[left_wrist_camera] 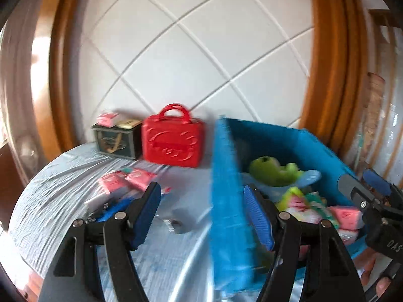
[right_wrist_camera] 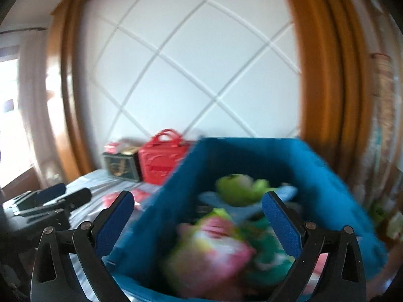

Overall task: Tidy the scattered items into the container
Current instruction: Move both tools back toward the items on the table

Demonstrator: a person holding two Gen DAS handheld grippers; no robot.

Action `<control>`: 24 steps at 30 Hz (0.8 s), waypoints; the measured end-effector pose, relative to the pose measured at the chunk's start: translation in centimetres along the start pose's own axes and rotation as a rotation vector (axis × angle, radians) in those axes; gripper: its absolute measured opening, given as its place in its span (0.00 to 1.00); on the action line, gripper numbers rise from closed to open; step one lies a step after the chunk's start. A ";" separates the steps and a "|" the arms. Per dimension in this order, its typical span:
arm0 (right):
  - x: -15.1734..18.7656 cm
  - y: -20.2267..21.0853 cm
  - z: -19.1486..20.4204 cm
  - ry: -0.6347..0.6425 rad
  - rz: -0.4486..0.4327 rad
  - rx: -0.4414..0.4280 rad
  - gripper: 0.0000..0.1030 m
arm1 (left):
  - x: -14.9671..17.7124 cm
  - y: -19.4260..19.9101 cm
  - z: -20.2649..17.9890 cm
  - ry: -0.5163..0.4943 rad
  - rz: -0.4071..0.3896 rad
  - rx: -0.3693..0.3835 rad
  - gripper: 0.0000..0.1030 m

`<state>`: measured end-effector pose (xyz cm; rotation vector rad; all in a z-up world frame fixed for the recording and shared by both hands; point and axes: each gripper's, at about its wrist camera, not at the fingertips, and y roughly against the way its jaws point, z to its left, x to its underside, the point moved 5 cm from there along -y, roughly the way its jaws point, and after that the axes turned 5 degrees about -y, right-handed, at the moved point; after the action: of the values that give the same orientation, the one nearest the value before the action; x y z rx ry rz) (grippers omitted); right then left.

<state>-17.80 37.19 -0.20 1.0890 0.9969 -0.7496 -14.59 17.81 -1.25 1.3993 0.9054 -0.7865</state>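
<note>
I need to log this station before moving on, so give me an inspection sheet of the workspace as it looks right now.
Surface: table under a wrinkled pale blue cover.
Job's things: blue container holds a green plush and pink packets; more pink packets lie loose on the cover.
Clutter: red case and dark box stand by the wall.
Grippers: left gripper open astride the container wall; right gripper open, nothing gripped.
Cables: nothing seen.
Surroundings: white quilted panel in a wooden frame.
</note>
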 end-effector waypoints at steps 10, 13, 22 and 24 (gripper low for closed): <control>0.2 -5.2 16.1 0.066 -0.046 -0.075 1.00 | 2.3 -2.5 19.1 0.056 0.048 -0.088 0.66; 1.2 -7.8 20.9 0.053 -0.030 -0.090 1.00 | 3.2 -4.6 25.5 0.075 0.095 -0.096 0.66; 8.7 -18.4 25.6 -0.078 0.260 -0.022 1.00 | 6.9 -11.6 37.7 0.011 0.225 -0.144 0.66; 10.7 -20.6 25.7 -0.102 0.330 -0.002 1.00 | 8.3 -13.2 38.7 0.006 0.265 -0.134 0.66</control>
<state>-24.70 6.15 -13.97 1.1660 0.7081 -0.5284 -20.05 -20.78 -16.26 1.3691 0.7445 -0.5123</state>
